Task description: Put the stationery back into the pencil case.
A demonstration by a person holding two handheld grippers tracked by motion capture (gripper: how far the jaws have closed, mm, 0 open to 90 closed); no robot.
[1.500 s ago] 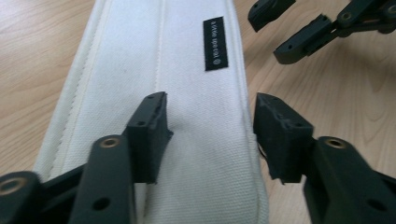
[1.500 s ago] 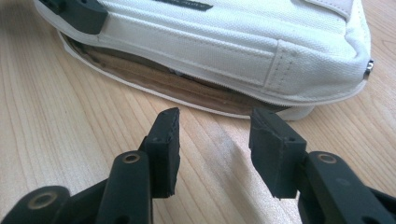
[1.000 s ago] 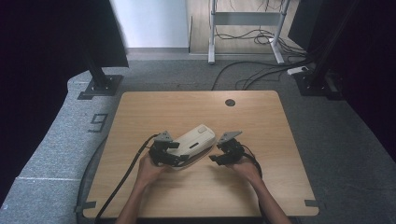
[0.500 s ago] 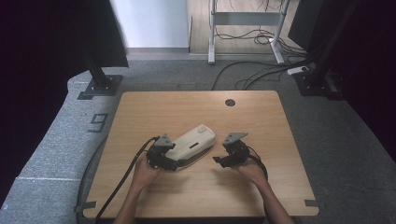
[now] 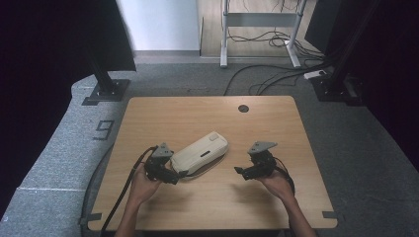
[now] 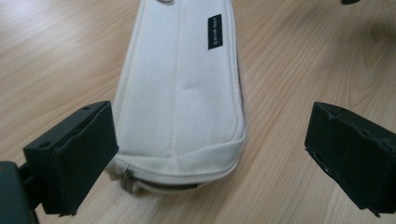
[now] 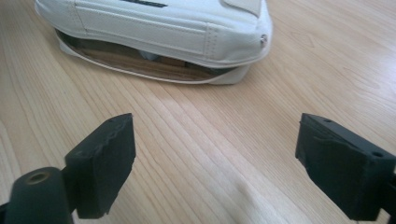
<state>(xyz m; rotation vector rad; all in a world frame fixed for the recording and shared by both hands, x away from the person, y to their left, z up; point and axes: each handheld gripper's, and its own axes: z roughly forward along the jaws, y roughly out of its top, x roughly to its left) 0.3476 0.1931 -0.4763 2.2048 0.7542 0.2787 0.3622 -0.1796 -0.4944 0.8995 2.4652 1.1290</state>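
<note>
High view: the pale wooden tabletop (image 5: 207, 118) carries a cream fabric zip pouch (image 5: 200, 153) lying slantwise a little on the person's side of its middle. The left tongs (image 5: 179, 174) sit at the pouch's near end; the right tongs (image 5: 240, 171) stand apart from it, off its right side. Both pairs have just been opening and now stand wide, gripping nothing. I judge this to be a release, with the pouch set down partly unzipped. A next move would call for closing on the zip pull or a seam edge.

The right gripper view shows the gaping zip mouth (image 7: 149, 63) with something brownish inside. The left gripper view shows the small black label (image 6: 215, 31) and the metal zip pull (image 6: 127, 179) at the near end.
</note>
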